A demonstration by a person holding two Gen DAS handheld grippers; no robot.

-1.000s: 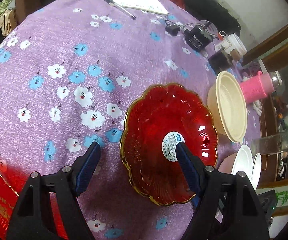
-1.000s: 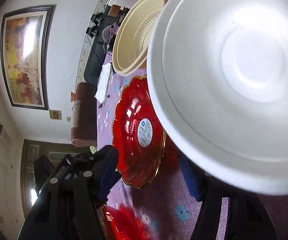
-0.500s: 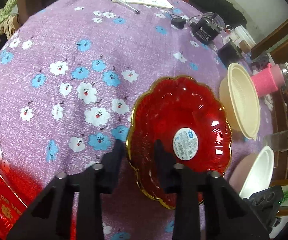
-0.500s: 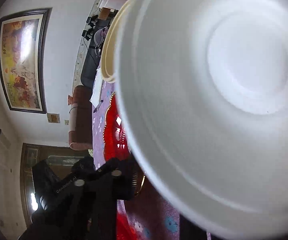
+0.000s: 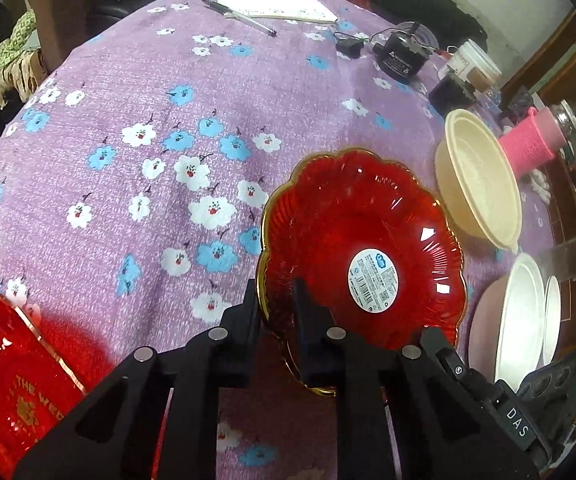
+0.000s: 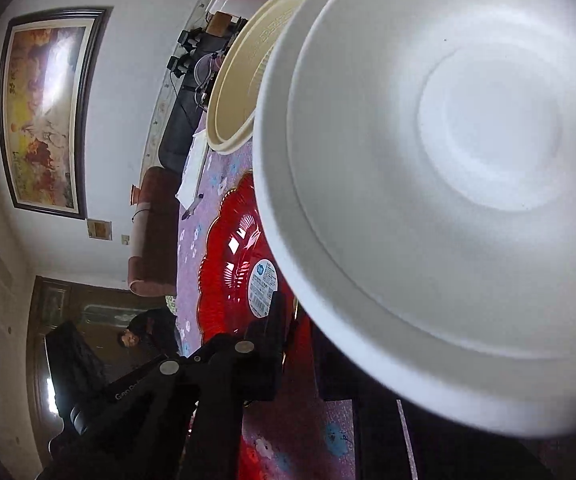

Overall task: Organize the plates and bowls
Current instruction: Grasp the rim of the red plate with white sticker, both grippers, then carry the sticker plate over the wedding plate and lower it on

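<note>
Left claw (image 5: 276, 304) clamped on near rim of red scalloped plate (image 5: 362, 240), mid-bench. Right claw (image 6: 300, 336) holding white bowl (image 6: 448, 160); grip point hidden, cream bowl (image 6: 240, 92) half covered.

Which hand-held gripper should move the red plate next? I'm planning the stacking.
Left. The left hand-held gripper already pinches the red plate at its rim; the right one carries a white bowl.

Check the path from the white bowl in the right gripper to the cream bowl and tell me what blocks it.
Nothing visible blocks it. The white bowl hangs above the table; the cream bowl sits open and holds nothing, and the red plate lies beside it.
</note>
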